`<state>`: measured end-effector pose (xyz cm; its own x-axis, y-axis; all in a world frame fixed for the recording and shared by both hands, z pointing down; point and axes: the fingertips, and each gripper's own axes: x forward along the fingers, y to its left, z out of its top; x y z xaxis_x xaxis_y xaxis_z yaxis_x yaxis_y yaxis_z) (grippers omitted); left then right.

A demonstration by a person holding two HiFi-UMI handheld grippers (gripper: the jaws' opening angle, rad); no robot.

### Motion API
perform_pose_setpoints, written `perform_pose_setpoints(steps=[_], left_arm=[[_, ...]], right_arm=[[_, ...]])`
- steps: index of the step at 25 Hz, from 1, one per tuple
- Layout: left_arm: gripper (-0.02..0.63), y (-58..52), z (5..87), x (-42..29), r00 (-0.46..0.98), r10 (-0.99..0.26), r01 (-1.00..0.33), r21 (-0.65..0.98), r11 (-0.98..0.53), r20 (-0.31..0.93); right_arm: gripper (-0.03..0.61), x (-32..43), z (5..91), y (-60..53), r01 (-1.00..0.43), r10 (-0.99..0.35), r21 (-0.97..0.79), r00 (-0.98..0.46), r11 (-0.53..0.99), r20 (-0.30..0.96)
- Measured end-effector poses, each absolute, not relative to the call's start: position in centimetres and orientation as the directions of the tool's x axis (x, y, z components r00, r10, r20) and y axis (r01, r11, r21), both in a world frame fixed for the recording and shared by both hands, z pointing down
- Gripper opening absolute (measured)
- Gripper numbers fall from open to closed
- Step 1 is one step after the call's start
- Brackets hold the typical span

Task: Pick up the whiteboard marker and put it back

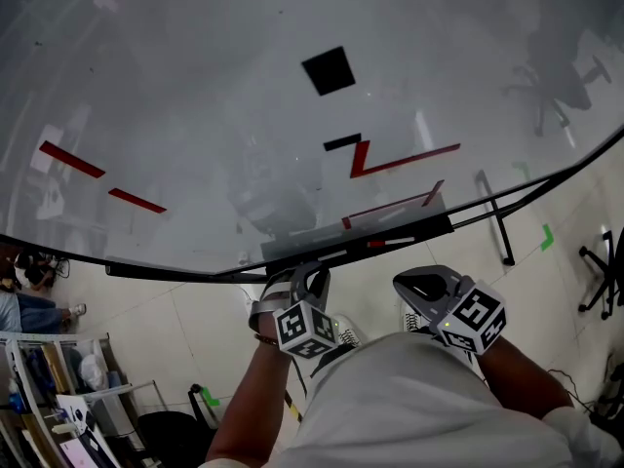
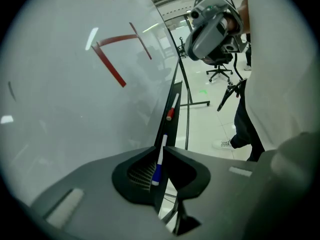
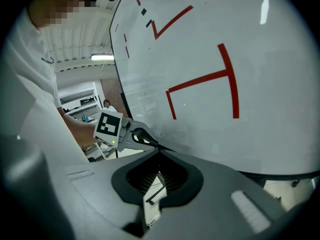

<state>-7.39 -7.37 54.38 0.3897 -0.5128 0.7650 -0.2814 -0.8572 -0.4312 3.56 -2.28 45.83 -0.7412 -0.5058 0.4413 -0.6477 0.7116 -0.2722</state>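
The whiteboard marker (image 2: 158,161), white with a blue cap, runs along the tray line between the tips of my left gripper (image 2: 163,149). The jaws are closed on it, the blue cap lying in the hollow between them. In the head view the left gripper (image 1: 313,273) sits at the whiteboard's dark tray (image 1: 429,230), right of its centre. A red-capped marker (image 2: 170,113) lies farther along the tray (image 2: 176,96). My right gripper (image 1: 415,284) hovers shut and empty just below the tray, to the right of the left one.
The whiteboard (image 1: 244,86) carries red strokes and a black square (image 1: 329,70). Its stand leg (image 1: 495,217) crosses the tiled floor. An office chair (image 1: 604,271) stands at the right, shelves and clutter (image 1: 58,388) at lower left.
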Motion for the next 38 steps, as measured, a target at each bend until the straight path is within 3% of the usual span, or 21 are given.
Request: perform_pose_setpoints(steps=[38], left_arm=[[0.069,-9.5,59.7,-5.7,0.287,-0.415,-0.05,-0.419,-0.906,0.863]], right_arm=[[0.002,5.5,46.0,-1.7,-0.69,-0.543,-0.278,-0.708,0.668,0.451]])
